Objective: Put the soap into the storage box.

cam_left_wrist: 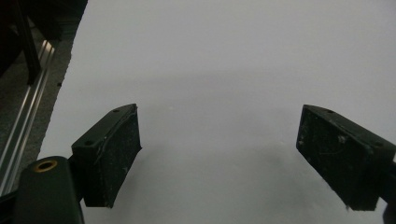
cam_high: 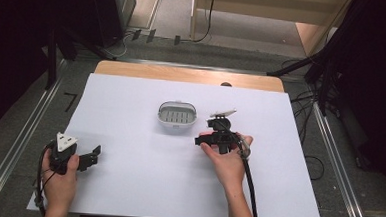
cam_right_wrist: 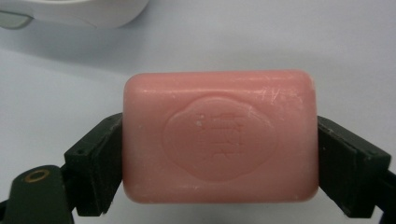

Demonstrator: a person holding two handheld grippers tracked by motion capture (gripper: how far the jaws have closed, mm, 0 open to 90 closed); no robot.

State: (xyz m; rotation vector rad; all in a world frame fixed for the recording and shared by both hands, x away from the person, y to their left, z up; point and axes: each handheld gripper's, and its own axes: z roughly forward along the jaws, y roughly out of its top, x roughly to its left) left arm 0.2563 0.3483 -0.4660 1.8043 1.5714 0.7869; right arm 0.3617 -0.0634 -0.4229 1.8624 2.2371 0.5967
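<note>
A pink bar of soap [cam_right_wrist: 219, 140] with an embossed crest is clamped by its two short ends in my right gripper [cam_right_wrist: 218, 123], just above the white sheet. In the high view the right gripper [cam_high: 219, 132] is held right of centre, a little to the right of a white oval soap dish [cam_high: 177, 113] with a slotted grey floor. The dish's rim [cam_right_wrist: 70, 11] lies ahead and to the left of the soap. At the table's front left, my left gripper [cam_high: 91, 155] stands open, its jaws wide apart [cam_left_wrist: 218, 112] over bare sheet.
A white sheet [cam_high: 142, 186] covers most of the wooden table [cam_high: 187, 75]. Metal rails [cam_high: 14, 144] run along both sides on the floor, and the sheet's left edge [cam_left_wrist: 65, 70] lies close to the left gripper. Cables and dark stands lie beyond the far edge.
</note>
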